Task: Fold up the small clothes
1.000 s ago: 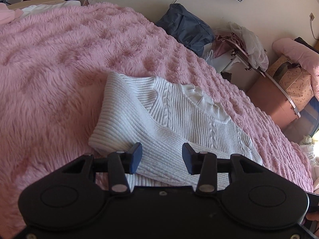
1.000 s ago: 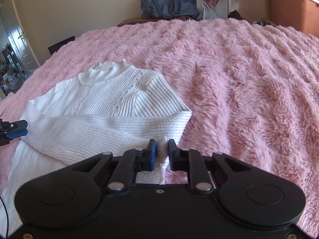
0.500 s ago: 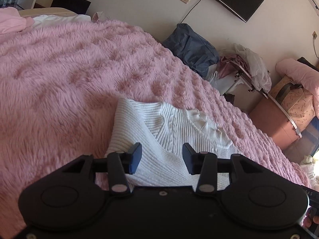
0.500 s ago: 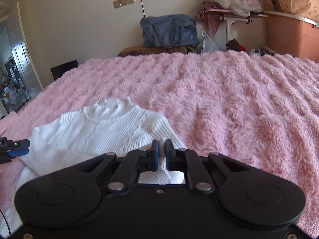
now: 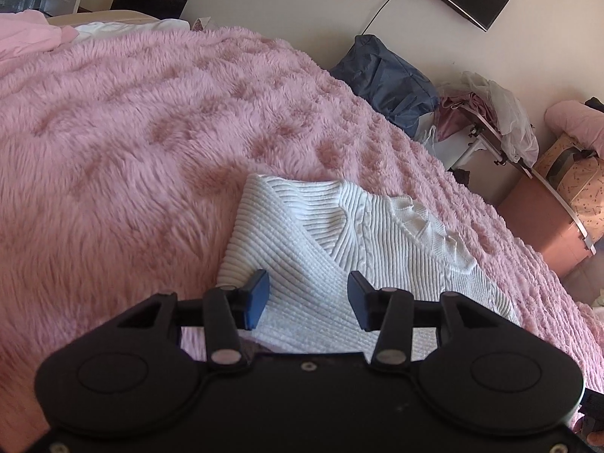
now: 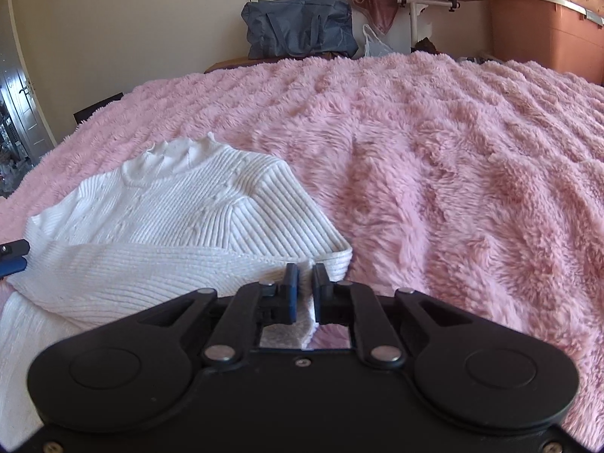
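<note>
A small white ribbed sweater [image 5: 339, 249] lies on the pink fluffy blanket [image 5: 113, 158], with both sleeves folded across its front. My left gripper [image 5: 307, 298] is open and hovers over the sweater's left side, holding nothing. In the right wrist view the sweater [image 6: 181, 219] lies left of centre. My right gripper [image 6: 305, 287] is nearly shut at the sweater's right lower edge, and white fabric shows between and behind the fingers. The left gripper's blue tip [image 6: 13, 260] shows at the far left edge.
A dark blue bag [image 6: 298, 30] sits beyond the bed's far edge by the wall. A cluttered side table [image 5: 490, 124] and a pink storage box [image 6: 543, 34] stand to the right. Pink and white bedding [image 5: 45, 37] lies at the far left.
Both grippers dipped back toward me and then returned forward over the sweater. The right gripper's jaws have closed in a little at the sweater's right edge. The left gripper stays open.
</note>
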A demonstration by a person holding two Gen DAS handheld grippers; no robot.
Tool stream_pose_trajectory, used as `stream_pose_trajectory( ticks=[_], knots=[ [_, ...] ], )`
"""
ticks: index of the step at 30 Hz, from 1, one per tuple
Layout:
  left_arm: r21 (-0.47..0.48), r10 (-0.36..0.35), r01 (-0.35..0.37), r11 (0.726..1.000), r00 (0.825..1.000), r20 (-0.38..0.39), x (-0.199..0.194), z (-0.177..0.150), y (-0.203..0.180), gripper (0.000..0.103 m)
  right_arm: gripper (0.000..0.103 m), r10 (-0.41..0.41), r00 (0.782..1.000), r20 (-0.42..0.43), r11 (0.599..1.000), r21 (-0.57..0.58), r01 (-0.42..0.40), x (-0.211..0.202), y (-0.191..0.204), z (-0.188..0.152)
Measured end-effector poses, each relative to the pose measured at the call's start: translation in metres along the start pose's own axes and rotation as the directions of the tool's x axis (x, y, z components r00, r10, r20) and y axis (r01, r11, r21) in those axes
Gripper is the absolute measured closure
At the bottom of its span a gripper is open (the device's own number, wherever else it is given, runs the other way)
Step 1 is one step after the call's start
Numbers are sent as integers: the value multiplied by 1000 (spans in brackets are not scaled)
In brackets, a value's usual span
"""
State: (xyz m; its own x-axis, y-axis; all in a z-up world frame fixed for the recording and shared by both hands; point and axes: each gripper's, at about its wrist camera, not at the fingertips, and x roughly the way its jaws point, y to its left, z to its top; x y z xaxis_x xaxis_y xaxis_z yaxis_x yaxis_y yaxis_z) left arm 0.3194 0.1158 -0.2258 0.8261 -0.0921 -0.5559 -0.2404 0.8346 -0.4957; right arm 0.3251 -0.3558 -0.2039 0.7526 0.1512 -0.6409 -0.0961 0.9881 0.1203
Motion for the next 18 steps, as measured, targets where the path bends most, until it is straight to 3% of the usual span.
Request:
stream_pose_trajectory(
  ticks=[3,6,10,15,18],
  knots=[
    [2,-17,17,1000,1000,4,-7,8,-5,55,89,-3,1000,16,1000,15,2,-7,2,7],
    [30,-46,45,999,998,32,-18,18,-14,55,89,1,998,55,1000,0,-1,-20,11,14],
    [63,-74,72,995,997,37,-14,33,-25,54,89,69,994,83,997,-48,-65,-31,39,23],
    [53,-40,41,998,999,-24,19,40,-23,54,89,147,988,43,984,-111,-141,-15,81,17],
    [44,-14,17,999,998,-64,35,37,-15,54,89,123,992,0,986,-117,-122,2,92,8]
  ],
)
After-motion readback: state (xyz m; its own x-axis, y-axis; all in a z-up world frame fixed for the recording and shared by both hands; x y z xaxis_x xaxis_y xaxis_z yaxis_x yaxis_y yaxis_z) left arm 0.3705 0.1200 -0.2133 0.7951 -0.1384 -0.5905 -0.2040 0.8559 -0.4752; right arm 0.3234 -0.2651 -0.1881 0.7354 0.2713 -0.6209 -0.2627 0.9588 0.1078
